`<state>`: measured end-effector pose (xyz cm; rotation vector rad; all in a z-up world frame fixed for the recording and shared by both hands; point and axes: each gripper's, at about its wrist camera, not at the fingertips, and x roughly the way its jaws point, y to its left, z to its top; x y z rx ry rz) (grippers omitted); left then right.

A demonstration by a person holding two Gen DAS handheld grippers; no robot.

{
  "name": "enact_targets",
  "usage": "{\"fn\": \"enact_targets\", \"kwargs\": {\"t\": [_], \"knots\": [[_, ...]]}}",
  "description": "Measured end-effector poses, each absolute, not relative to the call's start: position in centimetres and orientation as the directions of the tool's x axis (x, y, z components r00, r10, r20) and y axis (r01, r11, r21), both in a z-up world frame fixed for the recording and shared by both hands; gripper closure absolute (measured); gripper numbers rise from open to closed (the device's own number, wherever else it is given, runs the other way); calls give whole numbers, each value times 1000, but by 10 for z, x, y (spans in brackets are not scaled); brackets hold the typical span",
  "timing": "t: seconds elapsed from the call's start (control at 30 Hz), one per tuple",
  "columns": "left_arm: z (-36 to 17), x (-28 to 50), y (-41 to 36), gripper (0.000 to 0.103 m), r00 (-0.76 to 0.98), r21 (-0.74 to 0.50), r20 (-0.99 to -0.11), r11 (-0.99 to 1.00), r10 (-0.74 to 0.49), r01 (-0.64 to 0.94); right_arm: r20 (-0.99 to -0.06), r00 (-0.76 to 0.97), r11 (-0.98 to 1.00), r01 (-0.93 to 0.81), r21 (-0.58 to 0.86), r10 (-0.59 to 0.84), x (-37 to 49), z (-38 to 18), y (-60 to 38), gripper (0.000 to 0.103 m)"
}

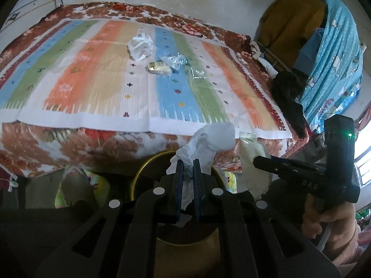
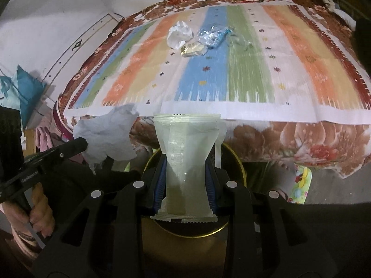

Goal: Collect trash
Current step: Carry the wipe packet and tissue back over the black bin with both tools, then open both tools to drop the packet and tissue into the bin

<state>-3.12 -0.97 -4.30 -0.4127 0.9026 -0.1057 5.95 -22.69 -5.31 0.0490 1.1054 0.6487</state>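
Below, left claw (image 1: pixel 187 162) pinching white tissue (image 1: pixel 208 143), right claw (image 2: pixel 186 162) clamping clear wrapper (image 2: pixel 185 153), both over gold-rimmed bin (image 2: pixel 234 157)

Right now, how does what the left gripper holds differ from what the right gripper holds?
The left gripper pinches a crumpled white tissue; the right gripper clamps a flat, translucent wrapper with crimped, sealed ends.
The tissue is opaque and bunched, with ragged edges; the wrapper is smooth and see-through and stands upright.
The left jaws are nearly closed; the right jaws sit wider apart.
Shared: both hang over the round gold-rimmed bin, in front of the bed.
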Motion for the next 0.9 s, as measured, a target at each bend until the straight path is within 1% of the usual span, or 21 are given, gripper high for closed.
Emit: {"fn": "enact_targets", "kwargs": {"t": [0.27, 0.5, 0.6, 0.67, 0.7, 0.73, 0.8, 0.9], "knots": [[-56, -45, -18, 96, 593, -405, -755, 911, -280, -85, -812, 209, 797, -429, 425, 545, 32, -70, -238, 74], [-62, -51, -18, 96, 578, -423, -761, 901, -294, -98, -817, 227, 809, -425, 407, 530, 30, -69, -238, 74], [-61, -50, -14, 94, 594, -467, -737, 879, -323, -101, -820, 229, 809, -435, 395, 524, 30, -70, -234, 73], [-63, -47, -14, 74, 592, -491, -729, 865, -343, -104, -825, 242, 820, -424, 384, 511, 32, -71, -233, 63], [-65, -46, -14, 60, 591, -494, -730, 862, -342, -111, -826, 251, 825, -422, 375, 504, 33, -70, -233, 55], [-66, -45, -15, 58, 594, -488, -732, 865, -334, -115, -824, 251, 822, -425, 378, 508, 33, -70, -232, 51], [-66, -45, -18, 58, 594, -480, -734, 870, -329, -111, -821, 251, 817, -437, 377, 513, 32, -70, -231, 48], [-65, -45, -18, 58, 599, -474, -734, 872, -319, -117, -821, 254, 818, -437, 374, 511, 31, -70, -230, 47]]}}
